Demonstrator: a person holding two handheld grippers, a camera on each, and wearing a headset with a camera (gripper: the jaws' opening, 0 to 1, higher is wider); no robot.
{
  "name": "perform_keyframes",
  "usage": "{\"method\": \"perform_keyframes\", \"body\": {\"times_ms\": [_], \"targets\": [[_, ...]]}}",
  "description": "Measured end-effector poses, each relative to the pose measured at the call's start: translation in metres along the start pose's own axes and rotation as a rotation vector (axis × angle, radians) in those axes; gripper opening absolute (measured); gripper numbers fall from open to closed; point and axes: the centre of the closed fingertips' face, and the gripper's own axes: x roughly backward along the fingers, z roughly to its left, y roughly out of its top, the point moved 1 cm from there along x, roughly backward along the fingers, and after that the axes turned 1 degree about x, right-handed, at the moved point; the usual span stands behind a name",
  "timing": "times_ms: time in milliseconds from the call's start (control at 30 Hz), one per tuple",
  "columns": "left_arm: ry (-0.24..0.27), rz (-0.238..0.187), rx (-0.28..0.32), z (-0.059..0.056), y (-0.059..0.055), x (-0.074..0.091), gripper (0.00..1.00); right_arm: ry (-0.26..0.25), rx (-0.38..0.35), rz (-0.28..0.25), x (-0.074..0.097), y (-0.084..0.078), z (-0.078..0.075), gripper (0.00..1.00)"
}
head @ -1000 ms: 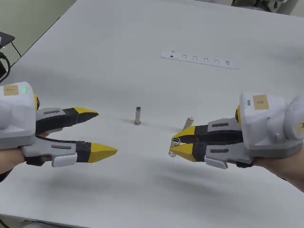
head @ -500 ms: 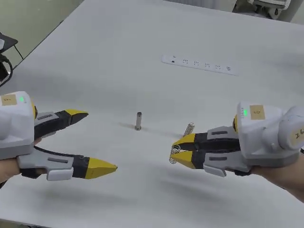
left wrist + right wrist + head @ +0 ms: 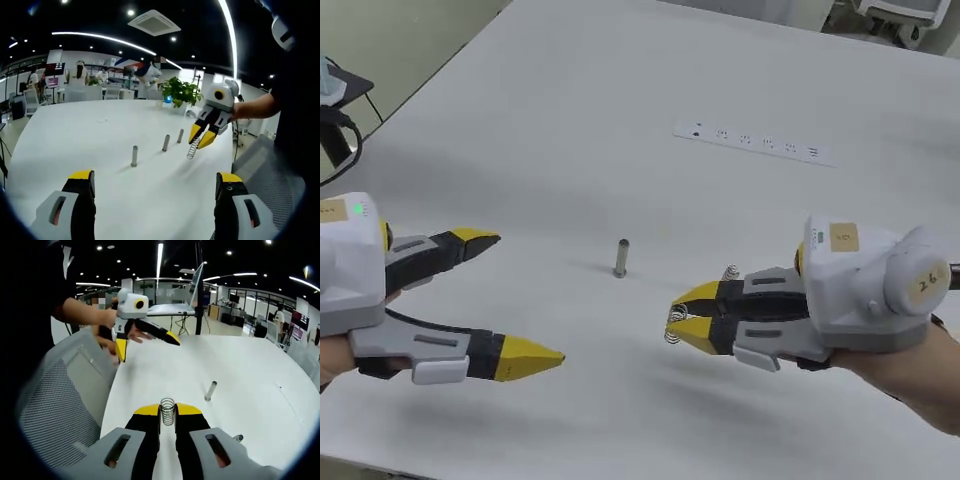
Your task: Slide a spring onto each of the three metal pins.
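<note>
A wide white workbench (image 3: pixel 570 120) stands in a bright open office under ceiling strip lights (image 3: pixel 100 39). Near its middle a bare metal pin (image 3: pixel 621 257) stands upright. At 4 o'clock from it, the right gripper (image 3: pixel 675 320) pinches a small coil spring (image 3: pixel 673 324) between its yellow-tipped jaws, above the tabletop and apart from the pin. At 3 o'clock, just behind that gripper, a second pin (image 3: pixel 730 272) wears a spring. The left gripper view shows a third pin (image 3: pixel 180 135) in the same row, too small to tell if it is sprung.

The left gripper (image 3: pixel 527 297) hangs at 8 o'clock, jaws spread wide, holding nothing. A white power strip (image 3: pixel 755 143) lies at 1 o'clock, well apart.

Beyond the bench are a potted plant (image 3: pixel 180 92) and a ceiling air vent (image 3: pixel 153 22). A grey mesh chair (image 3: pixel 65 405) sits beside the bench.
</note>
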Motion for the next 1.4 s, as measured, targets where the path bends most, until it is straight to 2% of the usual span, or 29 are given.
{"method": "perform_keyframes", "body": {"times_ms": [333,467,633,1100,1233,1333,1400], "targets": [[0.003,0.001,0.009,-0.001,-0.004,0.001,0.98,0.014,0.01,-0.008,-0.016,0.009,-0.001,0.08],[0.003,0.008,0.003,-0.001,-0.005,0.002,0.98,0.005,0.021,-0.008,-0.023,0.013,-0.008,0.08],[0.004,0.001,0.004,-0.001,-0.003,0.003,0.98,-0.022,0.022,-0.001,-0.028,0.016,-0.022,0.08],[0.009,0.0,0.016,0.0,-0.005,0.004,0.98,-0.107,-0.039,-0.039,-0.033,0.028,-0.062,0.08],[0.009,-0.001,0.014,0.001,-0.005,0.005,0.98,-0.141,-0.065,-0.066,-0.032,0.035,-0.076,0.08],[0.008,0.001,0.016,0.001,-0.006,0.005,0.98,-0.193,-0.076,-0.07,-0.033,0.038,-0.092,0.08],[0.006,0.003,0.016,0.0,-0.007,0.004,0.98,-0.206,-0.116,-0.094,-0.033,0.041,-0.098,0.08]]}}
